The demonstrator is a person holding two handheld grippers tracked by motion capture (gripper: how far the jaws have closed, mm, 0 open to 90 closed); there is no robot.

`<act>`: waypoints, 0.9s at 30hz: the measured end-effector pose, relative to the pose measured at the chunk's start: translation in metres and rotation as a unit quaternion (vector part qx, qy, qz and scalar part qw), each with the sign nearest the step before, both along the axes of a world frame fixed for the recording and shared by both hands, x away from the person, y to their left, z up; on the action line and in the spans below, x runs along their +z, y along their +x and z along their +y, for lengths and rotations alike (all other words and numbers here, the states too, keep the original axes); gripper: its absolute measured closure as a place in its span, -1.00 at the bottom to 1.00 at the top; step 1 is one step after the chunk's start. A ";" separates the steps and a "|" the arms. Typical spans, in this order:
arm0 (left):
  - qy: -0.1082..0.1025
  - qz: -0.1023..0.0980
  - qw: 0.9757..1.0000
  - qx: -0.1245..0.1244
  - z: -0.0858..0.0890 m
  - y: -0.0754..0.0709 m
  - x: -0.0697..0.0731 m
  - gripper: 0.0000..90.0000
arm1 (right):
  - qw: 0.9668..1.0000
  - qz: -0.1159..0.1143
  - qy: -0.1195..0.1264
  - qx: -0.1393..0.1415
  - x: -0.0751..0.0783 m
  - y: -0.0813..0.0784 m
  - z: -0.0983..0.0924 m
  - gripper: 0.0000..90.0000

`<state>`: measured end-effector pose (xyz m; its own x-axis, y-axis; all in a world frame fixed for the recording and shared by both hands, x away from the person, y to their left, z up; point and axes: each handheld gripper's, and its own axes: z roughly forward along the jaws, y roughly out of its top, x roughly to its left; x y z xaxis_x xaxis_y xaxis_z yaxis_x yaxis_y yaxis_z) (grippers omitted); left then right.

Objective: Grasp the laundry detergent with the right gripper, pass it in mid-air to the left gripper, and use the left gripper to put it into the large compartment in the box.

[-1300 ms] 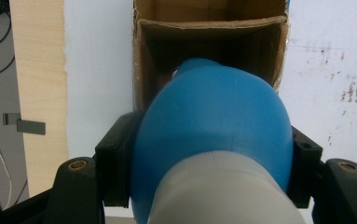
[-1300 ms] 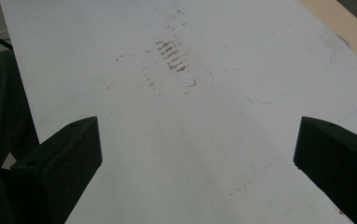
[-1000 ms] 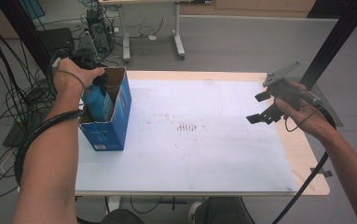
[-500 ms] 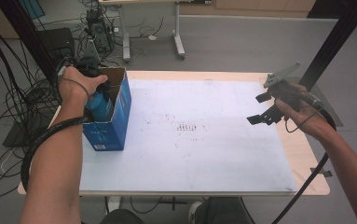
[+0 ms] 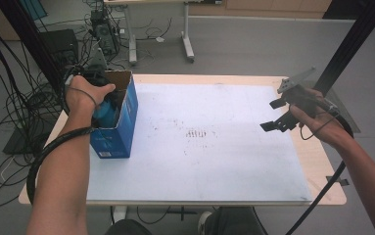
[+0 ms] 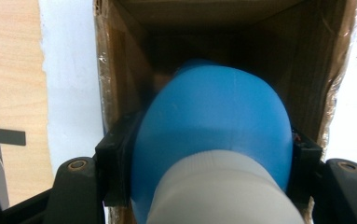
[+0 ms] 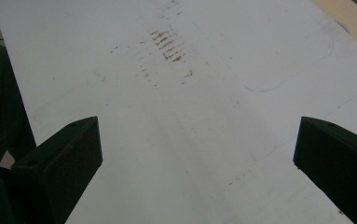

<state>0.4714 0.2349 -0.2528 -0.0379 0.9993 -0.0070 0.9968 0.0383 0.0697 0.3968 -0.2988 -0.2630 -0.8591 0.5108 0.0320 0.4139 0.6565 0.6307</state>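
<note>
Worktop [image 5: 234, 186], white sheet over wood, stained near centre. Open blue box [image 5: 119, 127] stood at 9 o'clock on the sheet. Blue bottle [image 6: 213, 121] with white cap sat partly inside the box, pointing into the opening, cap end toward the camera. Left tongs [image 6: 209, 154] were clenched on the bottle's sides above the box. Right tongs [image 5: 276, 115] were released, jaws wide apart, above the sheet at 3 o'clock.

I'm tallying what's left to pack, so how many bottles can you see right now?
1: a blue bottle with a white cap, clamped in the left gripper inside the open blue box. Others could lie hidden deeper in the box.
</note>
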 end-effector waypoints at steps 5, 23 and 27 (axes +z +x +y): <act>0.002 -0.001 1.000 -0.004 -0.002 0.001 -0.004 -0.21 | 1.000 -0.001 -0.003 -0.001 0.001 0.000 -0.001 -0.98; 0.001 0.006 1.000 -0.010 -0.004 0.003 -0.016 -0.21 | 1.000 -0.002 -0.031 -0.006 0.002 0.001 -0.005 -0.97; 0.001 0.006 1.000 -0.011 -0.004 0.004 -0.018 -0.21 | 0.999 -0.002 -0.036 -0.005 0.003 0.002 -0.004 -0.97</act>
<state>0.4752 0.2309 -0.2708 -0.0160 0.9999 -0.0048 0.9982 0.0163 0.0583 0.3990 -0.3030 -0.2605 -0.8535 0.5210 -0.0076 0.4192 0.6952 0.5839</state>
